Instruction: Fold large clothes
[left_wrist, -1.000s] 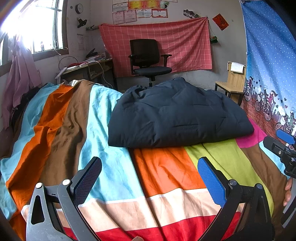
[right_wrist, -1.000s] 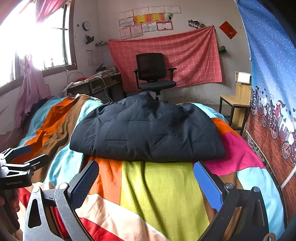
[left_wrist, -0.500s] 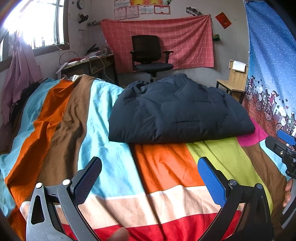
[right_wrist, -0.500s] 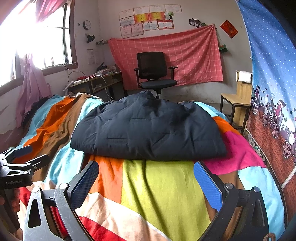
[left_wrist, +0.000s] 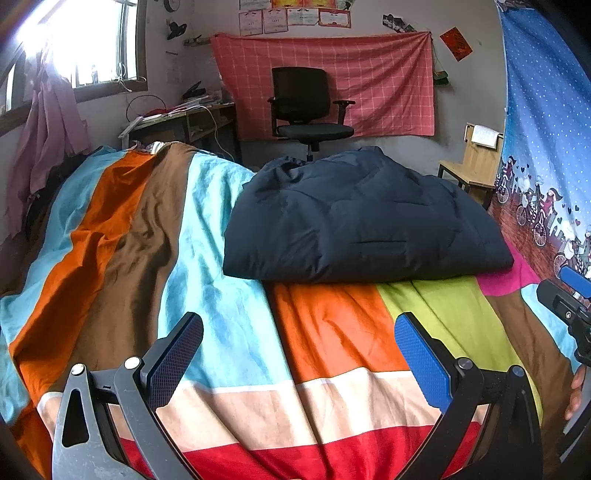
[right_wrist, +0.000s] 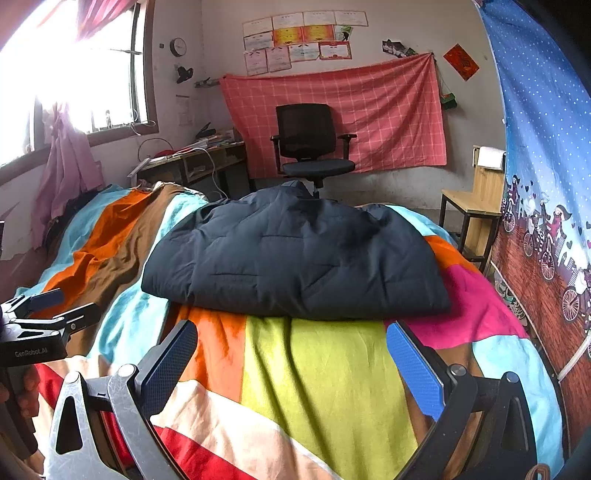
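Hovering above the near end of the bed, both tools empty. The left gripper (left_wrist: 299, 354) has its blue-padded fingers spread wide with nothing between them; the right gripper (right_wrist: 291, 358) likewise stands released, pads well apart, over the striped cover.

Task item: a dark navy quilted padded jacket (left_wrist: 362, 218), lying as a compact, thick bundle on the multicoloured striped bedspread (left_wrist: 229, 321), toward the far middle of the bed. In the right wrist view the same jacket (right_wrist: 295, 254) sits beyond both fingertips, apart from them, its near folded edge running roughly straight across the orange, green and pink stripes.

Progress judgement: the fold looks essentially done. Sleeves and hem are not visible as loose parts; the outline is a rounded rectangle with a doubled near edge. The far side bulges up somewhat, near what may be the collar or hood, so the bundle is not flat. Whether a further fold is wanted cannot be told from here.

Left, if anything: pressing down the puffed far side or squaring the edges.

Background: black mesh office chair (left_wrist: 306, 107) beyond the bed, red checked cloth (left_wrist: 388, 74) hung on the wall behind it.
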